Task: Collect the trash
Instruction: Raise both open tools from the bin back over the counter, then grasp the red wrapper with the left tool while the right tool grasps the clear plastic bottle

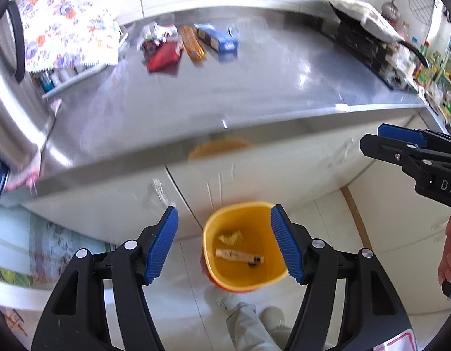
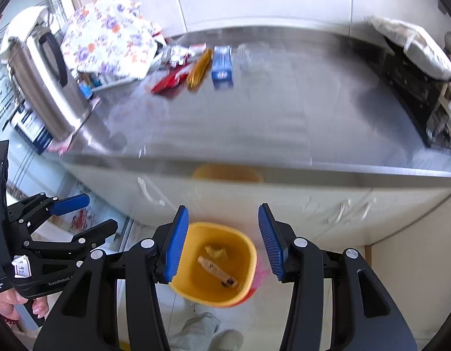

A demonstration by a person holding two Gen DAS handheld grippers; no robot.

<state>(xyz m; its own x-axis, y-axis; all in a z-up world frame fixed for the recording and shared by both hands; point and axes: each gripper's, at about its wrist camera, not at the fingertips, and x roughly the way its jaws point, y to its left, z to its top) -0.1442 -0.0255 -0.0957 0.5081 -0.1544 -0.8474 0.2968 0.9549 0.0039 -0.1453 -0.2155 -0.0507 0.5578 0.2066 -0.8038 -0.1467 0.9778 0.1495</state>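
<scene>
A yellow bin [image 1: 243, 248] stands on the floor below the steel counter; it holds a white tube [image 1: 238, 256] and a yellow crumpled wrapper [image 1: 230, 237]. My left gripper [image 1: 224, 244] is open and empty above the bin. My right gripper [image 2: 222, 241] is open and empty, also above the bin [image 2: 213, 263]. On the counter's far side lie a red packet [image 1: 162, 57], an orange wrapper [image 1: 193, 43], a blue box [image 1: 218, 38] and crumpled silver trash [image 1: 155, 33]. The same items show in the right wrist view: red packet [image 2: 170, 80], orange wrapper [image 2: 199, 68], blue box [image 2: 222, 63].
A steel kettle [image 2: 47, 82] stands at the counter's left, beside a floral cloth [image 2: 108, 35]. A black rack with a white bag [image 2: 412, 67] sits at the right. My foot [image 1: 251, 321] is on the tiled floor by the bin.
</scene>
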